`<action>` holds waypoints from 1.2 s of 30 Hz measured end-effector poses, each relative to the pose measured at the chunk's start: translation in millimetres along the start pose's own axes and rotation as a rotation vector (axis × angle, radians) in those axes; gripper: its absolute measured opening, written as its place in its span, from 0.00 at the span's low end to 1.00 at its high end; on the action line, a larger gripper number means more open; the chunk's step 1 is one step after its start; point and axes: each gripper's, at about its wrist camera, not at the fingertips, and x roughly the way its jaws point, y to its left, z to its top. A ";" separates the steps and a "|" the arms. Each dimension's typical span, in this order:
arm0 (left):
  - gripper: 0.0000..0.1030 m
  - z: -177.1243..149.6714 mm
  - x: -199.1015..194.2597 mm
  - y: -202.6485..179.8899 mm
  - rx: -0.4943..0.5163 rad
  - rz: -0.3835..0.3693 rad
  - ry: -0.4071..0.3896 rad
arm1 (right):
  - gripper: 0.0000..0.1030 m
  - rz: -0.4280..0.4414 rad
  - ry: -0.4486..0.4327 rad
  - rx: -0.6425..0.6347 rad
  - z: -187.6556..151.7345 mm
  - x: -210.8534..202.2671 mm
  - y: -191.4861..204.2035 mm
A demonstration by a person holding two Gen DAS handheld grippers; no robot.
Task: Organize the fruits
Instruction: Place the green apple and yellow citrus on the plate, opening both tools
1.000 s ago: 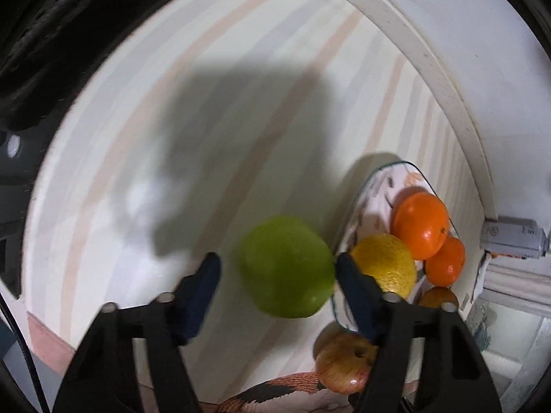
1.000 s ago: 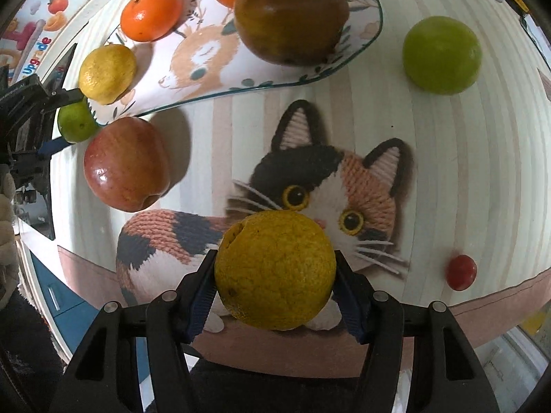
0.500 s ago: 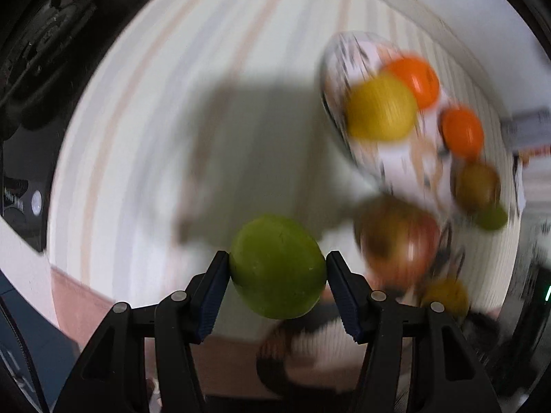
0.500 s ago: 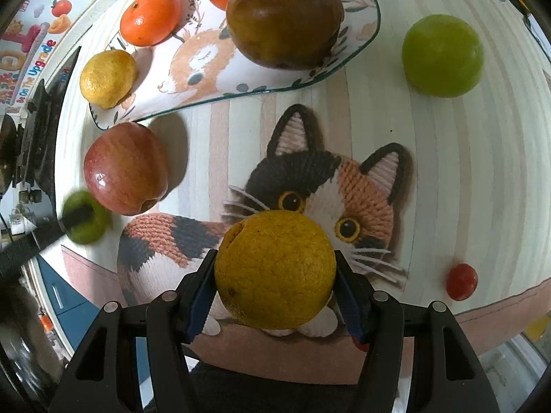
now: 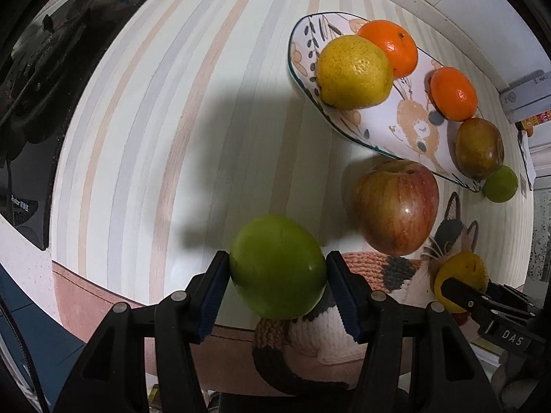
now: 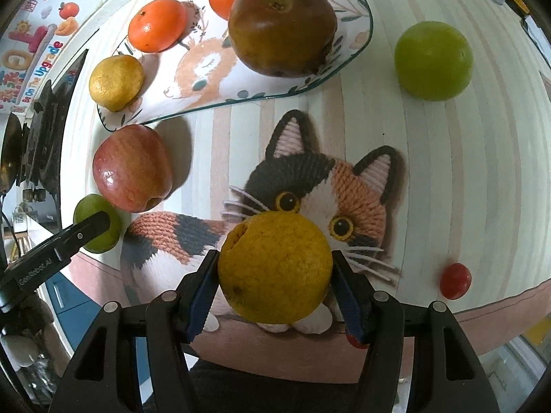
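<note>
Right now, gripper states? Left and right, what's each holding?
Left gripper: closed on the green fruit.
Right gripper: closed on the yellow citrus.

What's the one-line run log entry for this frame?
left gripper: shut on green fruit | right gripper: shut on yellow citrus | plate: four fruits

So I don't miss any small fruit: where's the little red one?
In the right wrist view the little red fruit lies at lower right on the striped mat, right of the cat picture, below the loose green fruit.
</note>
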 end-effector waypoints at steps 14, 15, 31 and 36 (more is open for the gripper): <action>0.53 93.4 -98.6 -41.8 0.099 -0.092 -0.152 | 0.63 0.132 -0.170 0.001 76.1 -75.1 49.7; 0.53 105.6 -99.4 -42.8 0.110 -0.083 -0.160 | 0.63 0.123 -0.173 -0.003 87.6 -75.2 55.5; 0.54 208.9 -10.6 -40.6 0.118 -0.017 0.089 | 0.64 0.047 -0.037 0.011 169.3 -17.7 75.4; 0.67 210.6 -17.0 -39.5 0.101 -0.031 0.063 | 0.86 0.070 -0.047 0.029 173.2 -25.3 71.9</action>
